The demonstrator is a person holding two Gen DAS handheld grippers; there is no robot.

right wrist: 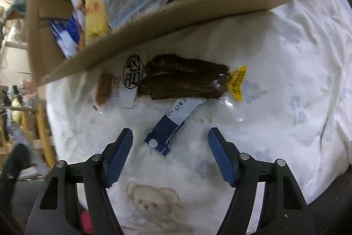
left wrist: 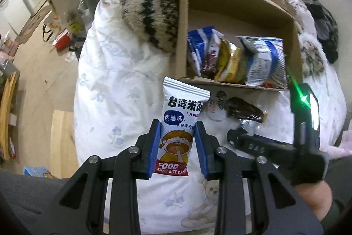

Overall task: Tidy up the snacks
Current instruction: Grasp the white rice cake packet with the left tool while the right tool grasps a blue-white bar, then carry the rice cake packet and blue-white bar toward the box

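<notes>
I work over a bed covered by a white quilt (right wrist: 286,58) printed with blue flowers and a teddy bear. The cardboard box (left wrist: 239,3) sits on it and serves as my landmark. Inside, against the box's near wall, several snack packets (left wrist: 233,58) already stand on edge in a row, blue-and-white ones and a yellow one, so I judge a good part of the sorting done; the far half of the box looks bare.

Just outside the box's near wall, on the quilt, lies a dark brown snack in a clear wrapper (right wrist: 182,78) with a yellow end tag, and touching its side nearest me, a small blue-and-white stick packet (right wrist: 173,122). Those two remain to be put away, as far as I can see.

My left gripper (left wrist: 177,142) holds a purple sweet rice cake packet (left wrist: 179,124) upright, its fingers closed on the packet's sides, short of the box's near wall and not yet inside.

My right gripper (right wrist: 170,154) hangs over the stick packet; its fingers stand apart on either side of it, not touching.
</notes>
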